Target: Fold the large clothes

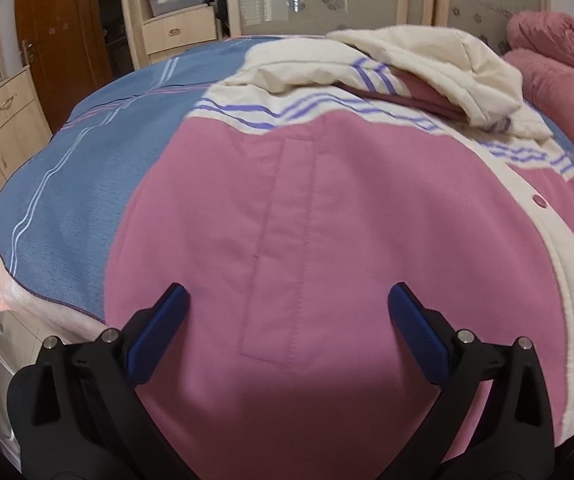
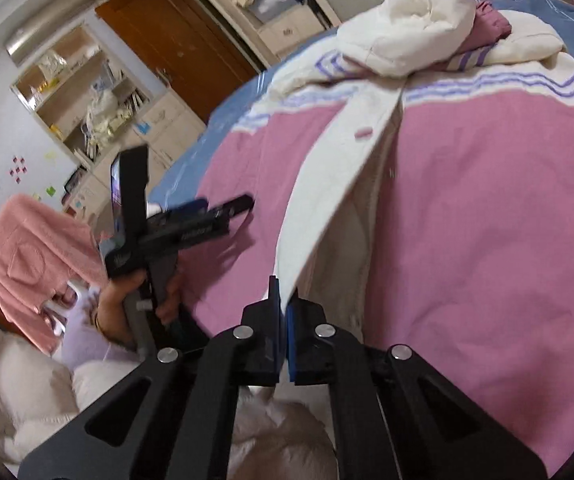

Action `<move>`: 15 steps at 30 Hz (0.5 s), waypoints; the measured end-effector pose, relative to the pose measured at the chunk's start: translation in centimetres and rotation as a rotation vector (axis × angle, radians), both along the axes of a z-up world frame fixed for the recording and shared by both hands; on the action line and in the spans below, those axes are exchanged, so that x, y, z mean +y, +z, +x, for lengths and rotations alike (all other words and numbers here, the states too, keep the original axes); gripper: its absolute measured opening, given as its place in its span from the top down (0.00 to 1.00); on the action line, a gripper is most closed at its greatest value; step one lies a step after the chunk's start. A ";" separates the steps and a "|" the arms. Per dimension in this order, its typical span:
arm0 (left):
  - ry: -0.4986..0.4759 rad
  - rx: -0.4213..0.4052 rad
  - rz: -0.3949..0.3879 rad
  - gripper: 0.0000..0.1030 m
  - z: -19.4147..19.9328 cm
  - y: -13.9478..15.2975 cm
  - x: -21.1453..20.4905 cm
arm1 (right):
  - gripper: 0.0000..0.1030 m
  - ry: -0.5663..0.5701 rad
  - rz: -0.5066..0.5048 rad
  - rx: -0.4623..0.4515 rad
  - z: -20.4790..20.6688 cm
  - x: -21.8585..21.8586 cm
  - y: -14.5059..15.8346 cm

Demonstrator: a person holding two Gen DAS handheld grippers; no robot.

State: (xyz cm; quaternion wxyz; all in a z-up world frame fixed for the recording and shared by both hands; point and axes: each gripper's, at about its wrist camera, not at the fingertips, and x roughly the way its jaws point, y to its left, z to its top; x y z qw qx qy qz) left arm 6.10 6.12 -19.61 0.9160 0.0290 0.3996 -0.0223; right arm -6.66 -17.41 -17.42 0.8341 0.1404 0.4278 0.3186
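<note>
No legible text, brand, number or sign is found in either view. Faint pale markings are seen on the black body of the left tool [image 2: 223, 205] in the right wrist view, but they are blurred and cannot be read. Small coloured sticky notes [image 2: 50, 191] are noted on the white wall at the left of that view; any writing on them is too small to be made out

Both wrist cameras look steeply down, close over the pink jacket [image 1: 327, 220] on the bed [image 1: 87, 168].
</note>
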 end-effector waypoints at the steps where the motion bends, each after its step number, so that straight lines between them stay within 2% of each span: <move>1: -0.011 0.002 0.007 0.02 -0.1 -0.2 -0.3 | 0.97 -0.012 -0.018 0.009 0.5 0.4 -0.7; 3: -0.020 0.001 0.031 0.02 -0.2 -0.4 -0.7 | 0.97 -0.034 -0.015 0.071 0.7 0.2 -2.6; 6: -0.025 0.009 0.029 0.02 -0.2 -0.5 -0.7 | 0.95 -0.068 -0.020 0.116 1.1 0.1 -3.6; 7: -0.025 0.011 0.027 0.02 -0.2 -0.5 -0.6 | 0.88 -0.089 -0.032 0.126 1.4 0.1 -4.1; 8: -0.026 0.012 0.027 0.02 -0.3 -0.5 -0.6 | 0.74 -0.104 -0.034 0.135 1.6 0.1 -4.3; 10: -0.027 0.015 0.029 0.02 -0.4 -0.4 -0.4 | 0.55 -0.137 -0.008 0.145 2.0 -0.3 -4.7; 13: -0.002 0.007 0.048 0.02 -0.5 -0.1 0.3 | 0.41 -0.154 0.101 0.147 3.1 -0.6 -4.8; 15: 0.015 0.013 0.036 0.02 -0.5 0.1 1.2 | 0.38 -0.175 0.120 0.154 3.9 -0.3 -4.9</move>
